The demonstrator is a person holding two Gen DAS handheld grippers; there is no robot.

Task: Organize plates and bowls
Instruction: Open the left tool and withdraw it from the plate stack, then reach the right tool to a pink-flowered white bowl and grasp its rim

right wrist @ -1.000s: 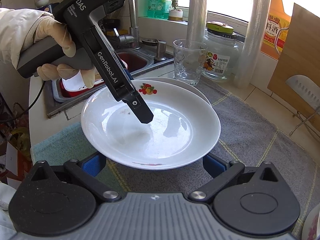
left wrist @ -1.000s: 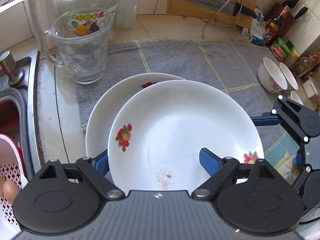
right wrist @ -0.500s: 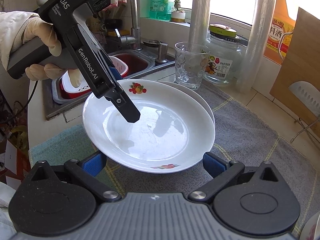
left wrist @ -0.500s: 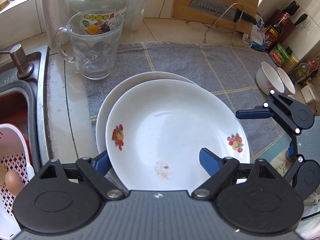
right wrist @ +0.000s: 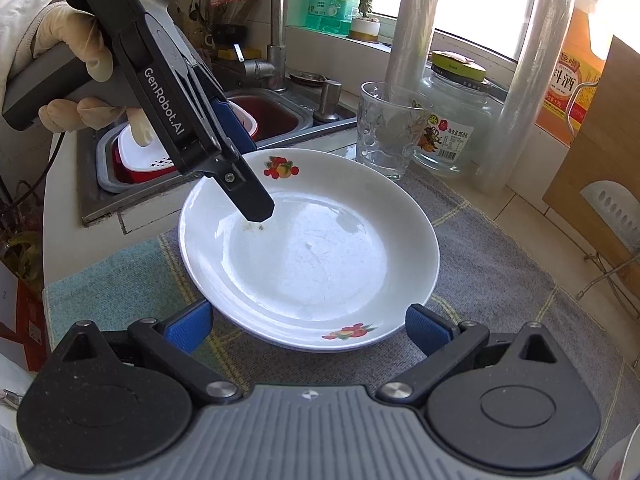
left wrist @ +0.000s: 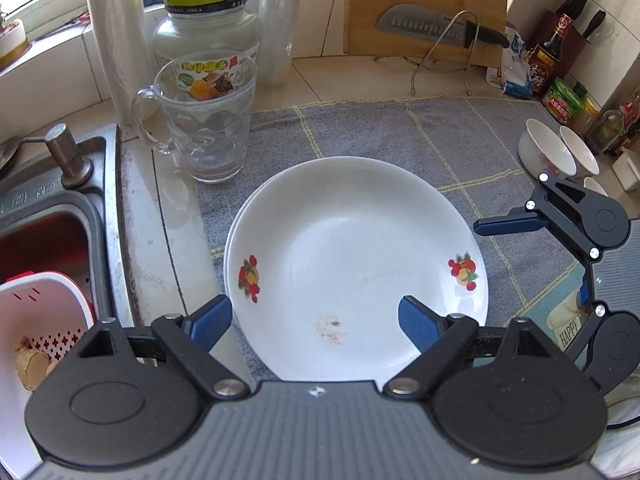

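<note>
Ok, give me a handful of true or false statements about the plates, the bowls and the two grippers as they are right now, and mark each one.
1. The top plate sits stacked on another plate, whose rim shows at its left edge. True.
2. The left gripper is clamped on the plate's rim. False: its jaws stand open over the plate, pads clear of it.
3. The top plate has brownish specks on its surface. True.
4. The white bowls are stacked on the plates. False: they sit apart, at the far right of the grey cloth.
5. The right gripper is open and holds nothing. True.
6. The glass mug lies on its side. False: it stands upright beside the plates.
</note>
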